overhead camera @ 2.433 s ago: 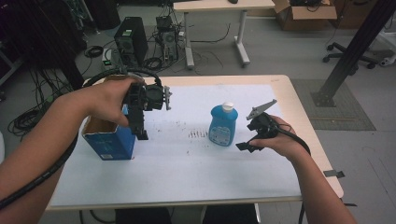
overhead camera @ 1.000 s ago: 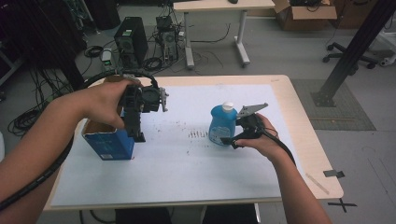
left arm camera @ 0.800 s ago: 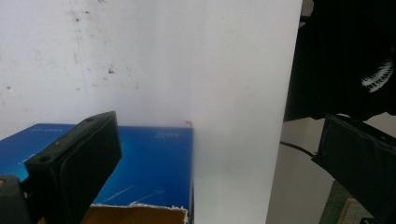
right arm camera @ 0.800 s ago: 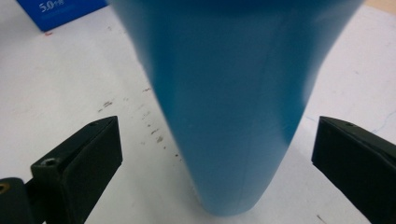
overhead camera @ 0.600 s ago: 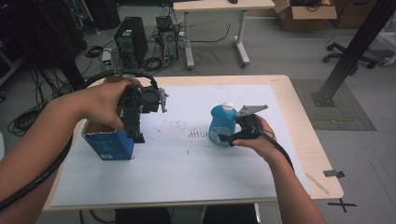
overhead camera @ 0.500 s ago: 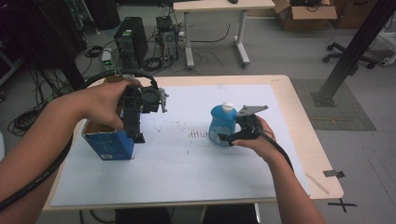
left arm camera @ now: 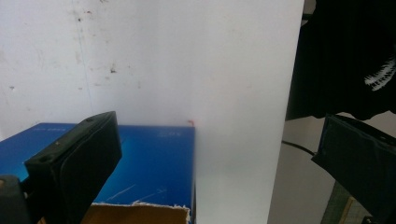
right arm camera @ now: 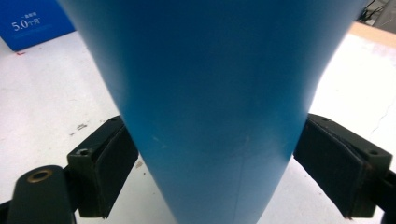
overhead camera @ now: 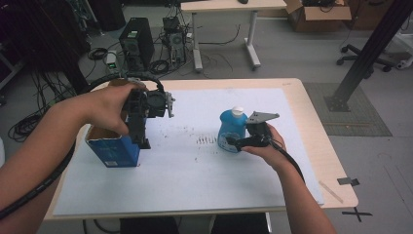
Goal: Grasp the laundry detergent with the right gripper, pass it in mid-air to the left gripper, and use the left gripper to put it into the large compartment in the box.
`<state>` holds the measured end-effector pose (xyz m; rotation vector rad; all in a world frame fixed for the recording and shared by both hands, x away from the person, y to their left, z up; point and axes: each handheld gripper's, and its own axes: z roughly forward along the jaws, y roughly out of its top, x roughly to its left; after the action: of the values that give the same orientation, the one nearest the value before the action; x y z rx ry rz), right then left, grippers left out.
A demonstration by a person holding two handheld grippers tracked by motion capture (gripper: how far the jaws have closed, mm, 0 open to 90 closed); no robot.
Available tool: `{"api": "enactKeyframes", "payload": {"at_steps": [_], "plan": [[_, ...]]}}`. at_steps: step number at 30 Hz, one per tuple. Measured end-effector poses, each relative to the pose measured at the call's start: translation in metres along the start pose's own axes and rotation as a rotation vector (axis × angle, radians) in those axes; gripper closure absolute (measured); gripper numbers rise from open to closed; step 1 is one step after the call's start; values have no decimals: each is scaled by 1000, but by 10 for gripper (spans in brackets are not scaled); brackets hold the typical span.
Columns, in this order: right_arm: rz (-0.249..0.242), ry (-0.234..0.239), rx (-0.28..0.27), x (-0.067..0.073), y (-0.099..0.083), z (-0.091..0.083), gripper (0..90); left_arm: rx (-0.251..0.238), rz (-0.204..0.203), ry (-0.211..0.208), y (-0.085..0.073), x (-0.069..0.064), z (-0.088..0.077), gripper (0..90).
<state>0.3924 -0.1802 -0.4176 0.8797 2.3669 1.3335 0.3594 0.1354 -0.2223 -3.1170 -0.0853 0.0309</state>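
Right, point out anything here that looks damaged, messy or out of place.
The blue box has a ragged, torn top edge, seen in the left gripper view. Dark specks and smudges mark the white sheet beside the blue bottle. Nothing looks spilled; the bottle stands upright.

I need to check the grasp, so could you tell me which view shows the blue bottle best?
The high view: the whole blue bottle stands upright with its white cap. The right gripper view has its body between closing pads, seemingly touching.
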Motion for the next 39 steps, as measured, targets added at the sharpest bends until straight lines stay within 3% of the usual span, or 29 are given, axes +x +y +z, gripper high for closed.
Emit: {"api": "enactKeyframes", "payload": {"at_steps": [21, 35, 39], "plan": [[-16, 33, -27, -1, -2, 2, 293, -2, -6, 6, -2, 1, -1, 4], [-29, 83, -57, -3, -4, 6, 402, 0, -5, 7, 0, 3, -2, 5], [-67, 97, -91, -4, -8, 6, 431, 0, 4, 6, 4, 2, -2, 5]]}}
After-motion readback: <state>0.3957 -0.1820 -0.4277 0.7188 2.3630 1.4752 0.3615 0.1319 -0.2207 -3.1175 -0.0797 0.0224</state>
